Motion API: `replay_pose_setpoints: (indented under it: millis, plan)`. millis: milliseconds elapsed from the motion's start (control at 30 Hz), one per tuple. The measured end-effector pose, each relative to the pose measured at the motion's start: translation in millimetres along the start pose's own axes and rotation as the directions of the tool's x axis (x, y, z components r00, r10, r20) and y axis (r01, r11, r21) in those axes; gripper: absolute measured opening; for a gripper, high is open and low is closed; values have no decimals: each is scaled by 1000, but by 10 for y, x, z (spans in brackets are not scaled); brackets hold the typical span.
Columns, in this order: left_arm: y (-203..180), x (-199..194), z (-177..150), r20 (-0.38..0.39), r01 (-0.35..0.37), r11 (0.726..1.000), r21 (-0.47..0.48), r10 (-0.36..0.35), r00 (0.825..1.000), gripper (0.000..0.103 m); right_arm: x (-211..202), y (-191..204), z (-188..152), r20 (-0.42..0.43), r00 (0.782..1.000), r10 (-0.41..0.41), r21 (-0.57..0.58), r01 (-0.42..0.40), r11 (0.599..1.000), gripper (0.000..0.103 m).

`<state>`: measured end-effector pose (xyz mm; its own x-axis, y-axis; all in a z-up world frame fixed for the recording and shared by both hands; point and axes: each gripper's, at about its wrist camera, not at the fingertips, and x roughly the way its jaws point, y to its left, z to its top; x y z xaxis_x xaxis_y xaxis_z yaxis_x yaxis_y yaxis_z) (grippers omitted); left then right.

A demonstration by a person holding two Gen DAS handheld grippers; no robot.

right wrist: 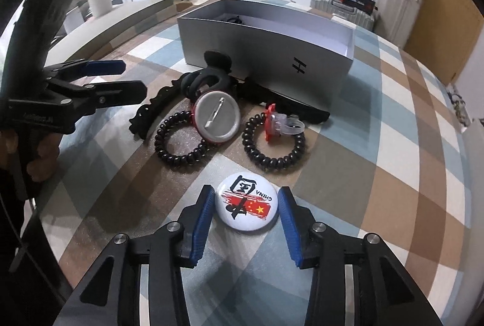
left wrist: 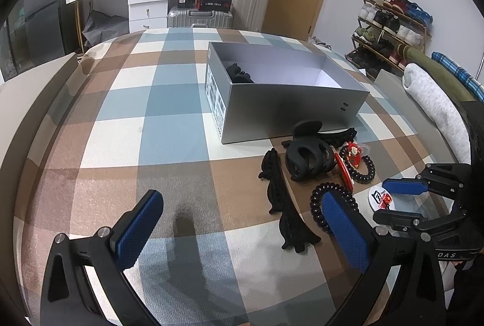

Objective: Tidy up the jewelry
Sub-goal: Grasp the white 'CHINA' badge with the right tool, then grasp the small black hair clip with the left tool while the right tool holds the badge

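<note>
Two close, downward wrist views, shared badge [right wrist: 246, 202].

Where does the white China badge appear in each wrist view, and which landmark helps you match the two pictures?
Left wrist view: the white China badge lies at lower right, partly hidden between the right tool's fingers.
Right wrist view: it lies at lower centre, face up between that tool's blue pads, on the checked cloth.
Shared landmark: the grey box behind the pile of accessories.

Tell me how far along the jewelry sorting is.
Barely started. One black item lies in the grey box. The right claw straddles the white badge, not yet gripping. Left out: two coil bands, upturned badge, black hair clips.
</note>
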<state>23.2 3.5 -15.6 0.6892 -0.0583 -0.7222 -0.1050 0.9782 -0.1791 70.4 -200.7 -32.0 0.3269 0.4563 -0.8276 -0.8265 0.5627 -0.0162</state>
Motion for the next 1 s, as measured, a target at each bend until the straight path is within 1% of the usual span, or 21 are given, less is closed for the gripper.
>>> replay_pose_setpoints:
  millis: [67,133,200,233,300,333,400,500,533,633,733,833,933,1000]
  plan:
    - [0,2,-3,-1,0,1000,3,0,1000,102,-13,16,5,8,1000,3,-1,-3,1000,42]
    - [7,0,2,-1,-2,1000,4,2,1000,102,-67,14,18,35,999,5,5,-5,1000,42]
    - [15,-4,1,-1,-2,1000,0,2,1000,102,-156,-8,42,86,996,6,22,-8,1000,42]
    - [21,-1,0,-4,-1,1000,-4,1,1000,102,-216,-31,62,131,991,17,41,-22,999,42]
    - [41,10,-1,-11,-7,1000,-17,6,1000,102,-277,-84,100,188,981,43,91,-61,994,42]
    - [48,21,8,-14,-10,1000,-23,9,1000,102,-290,-103,110,208,977,40,113,-64,991,42]
    - [50,42,12,-31,-11,999,-30,10,999,102,-304,-116,124,231,973,28,134,-60,989,42]
    - [34,82,16,-55,-9,1000,-29,7,998,102,-307,-162,141,246,969,33,167,-76,983,42]
    - [22,95,20,-61,-7,1000,-24,6,998,100,-302,-175,144,246,969,33,176,-78,981,42]
    - [-42,139,14,-84,-1,1000,2,1,996,87,-315,-189,147,250,968,28,184,-76,980,42]
    - [-127,169,16,-93,-39,998,53,44,995,79,-348,-208,144,263,964,31,190,-83,978,42]
    - [-158,198,27,-95,-68,995,71,75,993,78,-369,-213,144,272,962,36,194,-92,977,42]
    - [-151,200,25,-88,-106,991,82,113,990,69,-386,-205,144,277,960,37,191,-93,977,42]
    - [-128,185,17,-85,-108,991,78,115,990,65,-402,-193,147,283,958,42,190,-99,977,42]
